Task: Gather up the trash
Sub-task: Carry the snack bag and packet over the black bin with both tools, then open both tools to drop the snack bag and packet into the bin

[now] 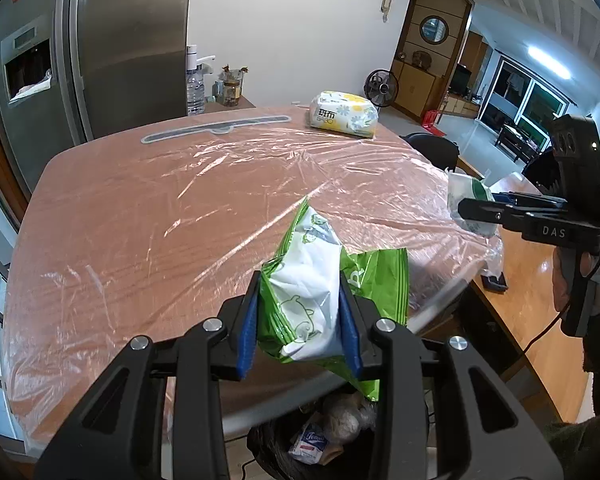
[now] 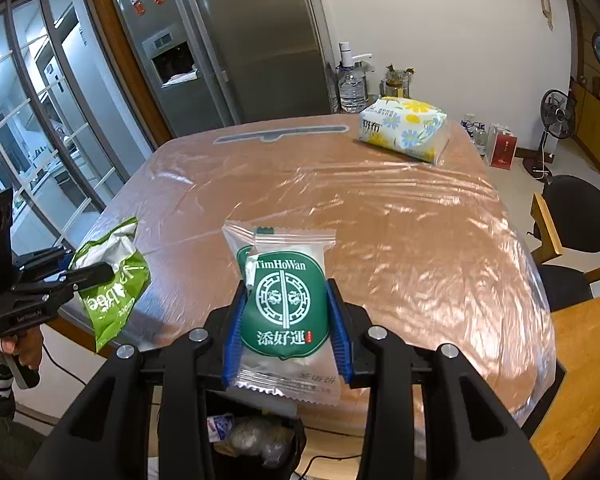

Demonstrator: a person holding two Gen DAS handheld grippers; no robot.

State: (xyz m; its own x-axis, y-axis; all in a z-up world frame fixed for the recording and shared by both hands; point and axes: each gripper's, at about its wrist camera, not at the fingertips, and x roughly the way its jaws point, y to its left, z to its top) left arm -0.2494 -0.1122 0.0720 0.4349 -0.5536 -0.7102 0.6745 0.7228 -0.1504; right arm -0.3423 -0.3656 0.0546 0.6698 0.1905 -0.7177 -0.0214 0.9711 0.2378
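My left gripper (image 1: 300,320) is shut on a crumpled green and white snack bag (image 1: 312,288) and holds it over the table's near edge, above a black trash bin (image 1: 268,452) with wrappers inside. The bag also shows in the right wrist view (image 2: 112,276). My right gripper (image 2: 288,332) is shut on a clear wrapper with a dark green TimHoWan label (image 2: 284,304), held above the same bin (image 2: 260,448). The right gripper and its wrapper (image 1: 466,200) show at the right in the left wrist view.
The table (image 1: 140,220) is covered in clear plastic film. A flowered tissue pack (image 1: 344,114) lies at its far side by a grey strip (image 1: 216,128). A steel fridge (image 2: 236,40), water bottle (image 2: 352,84), black chair (image 2: 580,216) and wooden bench (image 1: 540,280) surround it.
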